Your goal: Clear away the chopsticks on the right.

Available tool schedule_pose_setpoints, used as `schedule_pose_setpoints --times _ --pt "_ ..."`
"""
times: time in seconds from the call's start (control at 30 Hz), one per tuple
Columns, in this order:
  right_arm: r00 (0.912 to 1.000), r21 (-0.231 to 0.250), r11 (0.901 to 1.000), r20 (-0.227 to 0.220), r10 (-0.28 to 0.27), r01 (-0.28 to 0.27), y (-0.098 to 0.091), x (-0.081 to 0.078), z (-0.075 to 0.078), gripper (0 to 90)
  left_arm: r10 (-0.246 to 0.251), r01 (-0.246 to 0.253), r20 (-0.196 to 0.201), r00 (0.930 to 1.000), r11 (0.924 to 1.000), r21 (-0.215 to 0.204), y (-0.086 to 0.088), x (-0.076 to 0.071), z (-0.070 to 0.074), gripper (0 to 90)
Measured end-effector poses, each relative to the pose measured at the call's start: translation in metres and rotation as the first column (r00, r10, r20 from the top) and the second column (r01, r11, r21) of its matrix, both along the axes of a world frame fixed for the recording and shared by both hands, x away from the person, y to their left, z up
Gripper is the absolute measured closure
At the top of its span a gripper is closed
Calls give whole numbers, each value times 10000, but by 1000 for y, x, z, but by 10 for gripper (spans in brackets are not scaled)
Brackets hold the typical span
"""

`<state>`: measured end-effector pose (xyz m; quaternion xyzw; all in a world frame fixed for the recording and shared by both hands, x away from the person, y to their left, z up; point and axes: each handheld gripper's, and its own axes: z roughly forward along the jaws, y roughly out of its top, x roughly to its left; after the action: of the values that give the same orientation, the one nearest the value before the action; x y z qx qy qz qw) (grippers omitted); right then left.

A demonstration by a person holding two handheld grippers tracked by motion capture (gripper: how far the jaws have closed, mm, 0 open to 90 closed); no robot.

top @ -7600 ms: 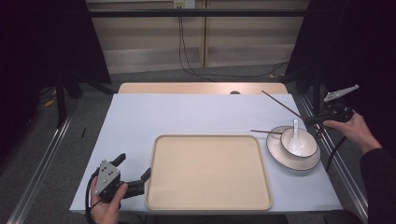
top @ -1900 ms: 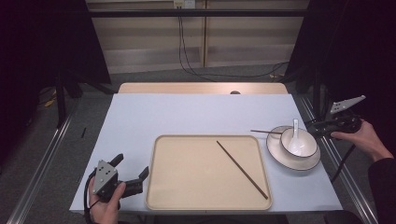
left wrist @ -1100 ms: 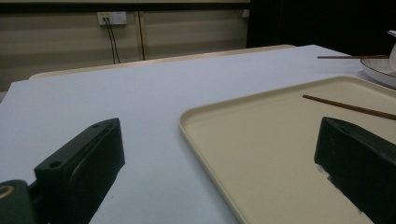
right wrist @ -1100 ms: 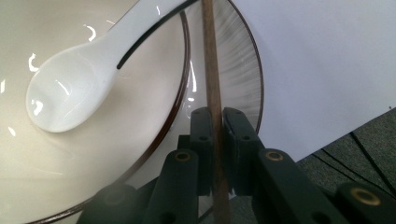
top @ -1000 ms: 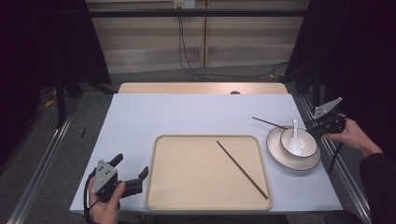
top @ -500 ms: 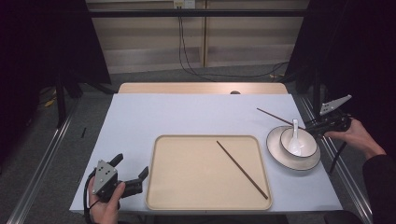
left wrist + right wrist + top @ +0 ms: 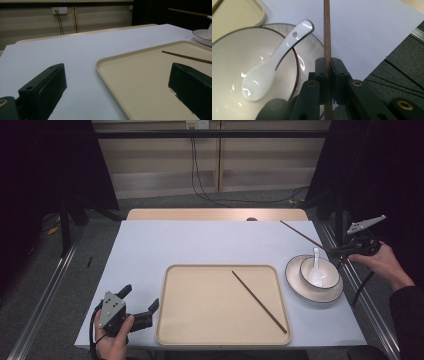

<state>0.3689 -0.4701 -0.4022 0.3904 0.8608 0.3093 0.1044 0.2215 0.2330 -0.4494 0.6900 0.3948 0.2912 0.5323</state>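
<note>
The right claw is clamping its two black jaws tight on a thin dark-brown wooden chopstick, which is running up between them; seen from above, this right claw is hovering by the bench's right edge, and the stick is slanting away from it toward the far side, clear of the surface. Just beside the claw a white ceramic soup spoon is lying in a white bowl with a dark rim, its handle leaning over the rim, and the bowl is sitting on a white dark-rimmed plate. Left of the plate a beige rectangular plastic tray is lying on the pale blue-grey bench, with a second dark-brown chopstick lying diagonally in its right half. At the tray's near left corner the left claw is resting low, its jaws standing wide apart and gripping nothing.
</note>
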Motion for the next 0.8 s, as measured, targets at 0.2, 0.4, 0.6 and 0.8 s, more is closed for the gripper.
schedule_pose_setpoints --times 0.2,0.4,0.6,0.8 --pt "9985 751 9957 42 -538 534 4 -8 13 842 -44 44 -19 10000 10000 -39 -1 0 0 16" --pt "9957 1128 9893 -12 -930 925 14 -22 20 843 -8 8 -2 10000 10000 9 0 0 0 16" --pt "9924 1448 9821 41 -1226 1207 26 -37 31 843 -45 45 -22 10000 10000 -44 -1 0 0 16" --pt "9944 1694 9800 -40 -1054 1046 46 -57 39 843 -120 120 18 9999 9999 -38 0 -1 0 16"
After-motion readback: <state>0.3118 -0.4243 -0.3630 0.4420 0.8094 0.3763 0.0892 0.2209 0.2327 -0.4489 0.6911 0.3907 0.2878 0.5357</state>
